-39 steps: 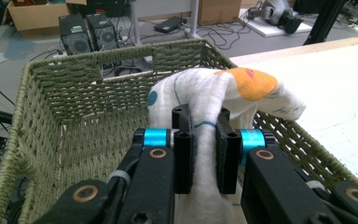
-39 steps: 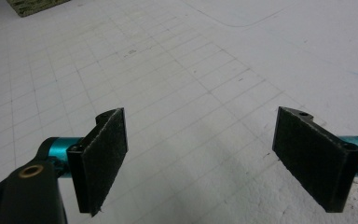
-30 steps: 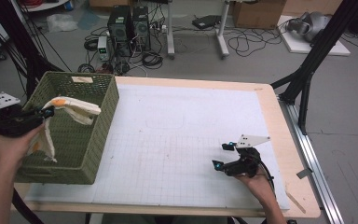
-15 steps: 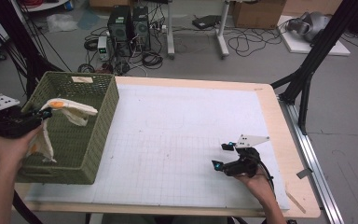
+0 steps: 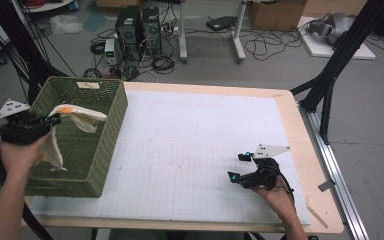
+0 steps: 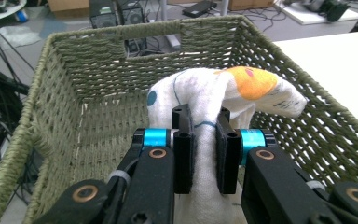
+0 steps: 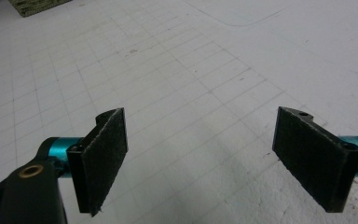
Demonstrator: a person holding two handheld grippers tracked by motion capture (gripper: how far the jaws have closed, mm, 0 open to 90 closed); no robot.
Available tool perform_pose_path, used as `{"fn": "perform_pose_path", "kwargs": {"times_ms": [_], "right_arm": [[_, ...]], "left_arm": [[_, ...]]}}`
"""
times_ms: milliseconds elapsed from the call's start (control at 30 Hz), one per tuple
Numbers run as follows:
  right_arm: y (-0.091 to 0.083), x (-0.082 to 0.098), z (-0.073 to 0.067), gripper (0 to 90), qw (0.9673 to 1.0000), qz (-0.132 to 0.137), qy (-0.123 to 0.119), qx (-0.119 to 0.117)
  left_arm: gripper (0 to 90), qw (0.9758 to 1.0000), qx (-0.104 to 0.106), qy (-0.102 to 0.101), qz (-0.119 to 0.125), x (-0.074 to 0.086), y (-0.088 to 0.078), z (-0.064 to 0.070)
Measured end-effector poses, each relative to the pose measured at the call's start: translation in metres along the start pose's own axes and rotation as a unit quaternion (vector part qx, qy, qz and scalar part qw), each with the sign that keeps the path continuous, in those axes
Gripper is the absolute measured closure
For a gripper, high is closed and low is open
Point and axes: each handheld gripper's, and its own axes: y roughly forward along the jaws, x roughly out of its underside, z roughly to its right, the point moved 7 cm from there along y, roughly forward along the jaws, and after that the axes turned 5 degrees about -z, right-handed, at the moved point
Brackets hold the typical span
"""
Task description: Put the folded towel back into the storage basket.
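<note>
One basket (image 5: pixel 105 130), one cloth (image 5: pixel 77 117), two grippers, one table (image 5: pixel 290 120).

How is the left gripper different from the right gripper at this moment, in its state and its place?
The left gripper is shut on a white cloth with an orange patch; the right gripper is open with nothing between its pads. The left gripper hangs over the green basket at the table's left edge; the right gripper sits low over the white gridded mat near the front right. Both have black pads and blue fittings.
</note>
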Motion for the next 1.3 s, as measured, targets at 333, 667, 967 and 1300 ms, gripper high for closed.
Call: {"fn": "perform_pose_path", "kwargs": {"times_ms": [333,667,967,1300], "right_arm": [[0.001,0.0,0.0,17.2,1.0,-0.002,-0.002,-0.001],[0.001,0.0,0.0,17.2,1.0,-0.001,-0.001,-0.001],[0.002,0.0,-0.002,17.2,1.0,-0.003,-0.001,-0.002],[0.003,0.0,-0.001,17.3,1.0,-0.005,-0.005,-0.003]], "left_arm": [[80.5,0.9998,-0.012,-0.013,-0.013,-0.001,0.016,0.006],[80.3,0.9975,-0.056,-0.011,-0.042,0.004,0.027,-0.001],[80.3,0.9976,-0.045,-0.041,-0.034,0.003,0.031,0.002],[80.0,0.9943,-0.064,-0.025,-0.082,0.011,0.038,0.0]]}}
